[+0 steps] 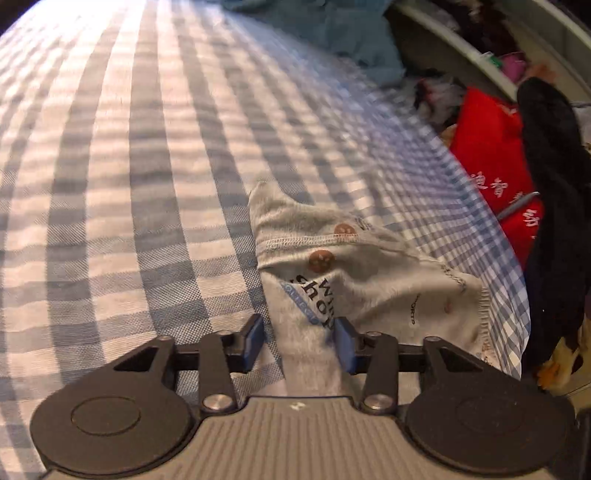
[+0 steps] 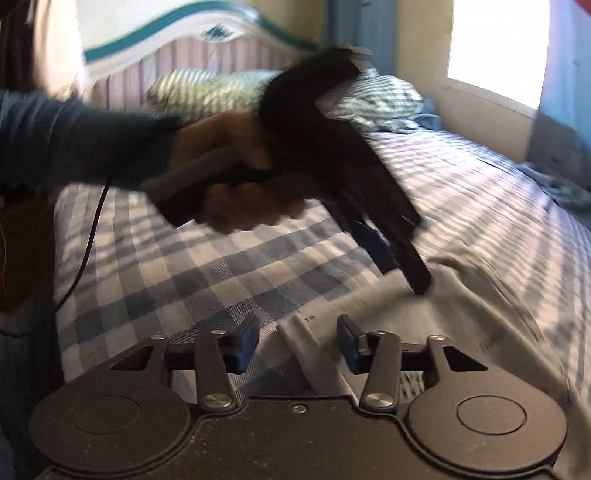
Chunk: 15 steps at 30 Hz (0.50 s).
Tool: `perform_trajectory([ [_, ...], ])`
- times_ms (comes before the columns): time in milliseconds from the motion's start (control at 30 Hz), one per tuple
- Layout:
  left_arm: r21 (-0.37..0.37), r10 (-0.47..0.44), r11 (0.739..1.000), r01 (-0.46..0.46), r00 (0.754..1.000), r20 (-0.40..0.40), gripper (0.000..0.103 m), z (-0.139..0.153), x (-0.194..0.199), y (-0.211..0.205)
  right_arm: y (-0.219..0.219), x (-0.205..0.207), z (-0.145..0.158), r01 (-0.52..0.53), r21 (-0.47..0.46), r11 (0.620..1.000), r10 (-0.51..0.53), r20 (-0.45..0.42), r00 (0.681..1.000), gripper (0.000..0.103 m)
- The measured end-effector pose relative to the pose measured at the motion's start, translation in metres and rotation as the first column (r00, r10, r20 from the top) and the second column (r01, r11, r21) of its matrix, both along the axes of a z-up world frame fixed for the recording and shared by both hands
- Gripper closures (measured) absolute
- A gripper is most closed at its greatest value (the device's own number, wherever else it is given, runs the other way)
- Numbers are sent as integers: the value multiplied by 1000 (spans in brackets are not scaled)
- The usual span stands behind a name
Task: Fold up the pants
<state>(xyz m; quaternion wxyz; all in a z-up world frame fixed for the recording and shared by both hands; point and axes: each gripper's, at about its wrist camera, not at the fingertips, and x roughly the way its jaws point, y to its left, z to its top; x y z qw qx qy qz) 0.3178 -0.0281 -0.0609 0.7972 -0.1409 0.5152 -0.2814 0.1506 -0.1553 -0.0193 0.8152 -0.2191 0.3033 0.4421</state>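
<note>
Small grey pants [image 1: 354,273] with brown paw prints and a printed label lie bunched on the blue checked bed sheet [image 1: 147,166]. My left gripper [image 1: 300,341] has its blue pads wide apart, and a fold of the pants runs up between them. In the right wrist view the pants [image 2: 424,325] spread flat over the sheet. My right gripper [image 2: 298,341] is open with the pants' edge between its pads. The left gripper [image 2: 413,273], held in a hand, points down onto the pants ahead; it is blurred.
The bed edge [image 1: 491,229] drops off to the right onto a red bag [image 1: 491,147] and dark clutter. A blue cloth [image 1: 332,33] lies at the far end. A headboard [image 2: 207,48], pillows [image 2: 207,88] and a bright window [image 2: 495,48] show beyond.
</note>
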Motion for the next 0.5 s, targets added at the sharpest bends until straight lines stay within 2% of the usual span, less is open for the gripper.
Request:
perform_trajectory([
  [67, 8, -17, 1000, 17, 1000, 4, 78, 1, 2, -5, 13, 3, -6, -36, -83, 996, 37, 11, 999, 73],
  [100, 20, -26, 999, 26, 1000, 14, 81, 4, 0, -8, 15, 2, -8, -46, -114, 992, 49, 29, 998, 81],
  [167, 21, -23, 1000, 23, 1000, 22, 83, 13, -7, -11, 14, 4, -4, -45, -116, 992, 47, 16, 999, 87],
  [200, -3, -15, 1000, 16, 1000, 19, 85, 20, -9, -11, 9, 6, -1, -40, -100, 994, 41, 6, 999, 93],
  [233, -35, -15, 999, 16, 1000, 17, 86, 28, -9, -11, 7, 3, 3, -43, -91, 995, 45, 22, 999, 95],
  [267, -59, -17, 998, 18, 1000, 16, 86, 38, -9, -14, 6, -3, 6, -56, -97, 994, 61, 56, 997, 96],
  [333, -47, -28, 998, 29, 999, 30, 86, 59, -12, -26, 7, -22, 11, -90, -138, 986, 112, 161, 981, 99],
  [400, -24, -51, 998, 53, 996, 68, 87, 80, -20, -38, 9, -44, 14, -136, -214, 967, 195, 282, 939, 101],
  [500, 14, -90, 996, 89, 989, 121, 87, 109, -36, -59, 11, -79, 12, -181, -352, 918, 329, 425, 843, 102],
])
